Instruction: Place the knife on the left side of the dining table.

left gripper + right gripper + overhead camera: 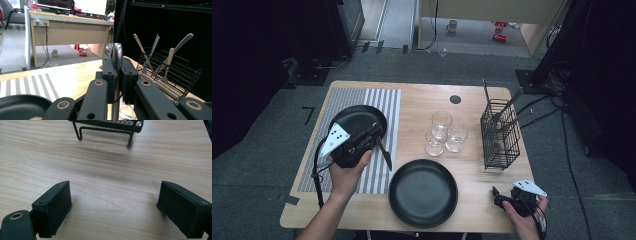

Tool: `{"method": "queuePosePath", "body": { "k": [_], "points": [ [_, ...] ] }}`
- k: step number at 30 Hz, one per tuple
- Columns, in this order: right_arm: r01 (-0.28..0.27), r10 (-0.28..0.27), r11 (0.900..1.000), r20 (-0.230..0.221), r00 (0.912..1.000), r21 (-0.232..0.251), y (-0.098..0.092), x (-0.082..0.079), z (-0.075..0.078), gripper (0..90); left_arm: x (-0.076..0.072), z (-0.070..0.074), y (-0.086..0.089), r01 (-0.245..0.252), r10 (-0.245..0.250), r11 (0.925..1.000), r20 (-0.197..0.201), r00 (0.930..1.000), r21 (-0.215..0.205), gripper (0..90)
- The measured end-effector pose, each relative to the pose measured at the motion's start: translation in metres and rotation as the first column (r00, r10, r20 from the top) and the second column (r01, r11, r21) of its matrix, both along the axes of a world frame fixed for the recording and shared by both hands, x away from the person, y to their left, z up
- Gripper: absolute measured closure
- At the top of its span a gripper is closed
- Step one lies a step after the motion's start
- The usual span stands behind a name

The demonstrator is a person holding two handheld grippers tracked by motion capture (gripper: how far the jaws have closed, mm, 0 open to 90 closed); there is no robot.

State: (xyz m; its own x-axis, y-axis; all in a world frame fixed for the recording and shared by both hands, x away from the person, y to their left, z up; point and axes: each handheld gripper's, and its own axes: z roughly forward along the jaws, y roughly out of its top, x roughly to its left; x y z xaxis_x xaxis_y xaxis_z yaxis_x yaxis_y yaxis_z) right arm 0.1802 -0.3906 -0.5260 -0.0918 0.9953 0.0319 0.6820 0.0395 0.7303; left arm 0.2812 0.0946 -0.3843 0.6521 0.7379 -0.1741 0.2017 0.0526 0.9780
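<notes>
High view: left tongs (379,142) clamped tight on a knife (384,154) over the striped mat (384,102), by the worktop's left edge. Right tongs (498,196) gaping wide, empty, at the near right corner. Wire basket (500,132) holding cutlery, right edge.

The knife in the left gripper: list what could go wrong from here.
1. The left gripper clamps the knife near its handle end, so the long blade hangs free; it might twist or slip in the jaws.
2. The knife hangs between two black plates; a low swing could strike a rim.
3. The glasses stand close together between the knife and the cutlery basket; a careless pass there could knock one over.
</notes>
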Motion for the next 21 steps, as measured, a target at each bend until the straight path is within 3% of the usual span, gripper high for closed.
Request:
{"method": "queuePosePath", "body": {
  "k": [14, 21],
  "points": [
    [-0.001, 0.001, 1.0, 0.001, 1.0, -0.001, 0.0, 0.0, 0.0, 11.0, 0.0, -0.011, 0.005, -0.011, 0.011, 0.9998, -0.02, 0.9997, 0.015, 85.0],
    [-0.001, 0.001, 1.0, 0.002, 1.0, -0.002, 0.0, 0.0, 0.0, 11.0, -0.001, -0.013, 0.015, -0.008, 0.008, 1.0, -0.027, 0.9996, -0.002, 85.0]
  ]
}}
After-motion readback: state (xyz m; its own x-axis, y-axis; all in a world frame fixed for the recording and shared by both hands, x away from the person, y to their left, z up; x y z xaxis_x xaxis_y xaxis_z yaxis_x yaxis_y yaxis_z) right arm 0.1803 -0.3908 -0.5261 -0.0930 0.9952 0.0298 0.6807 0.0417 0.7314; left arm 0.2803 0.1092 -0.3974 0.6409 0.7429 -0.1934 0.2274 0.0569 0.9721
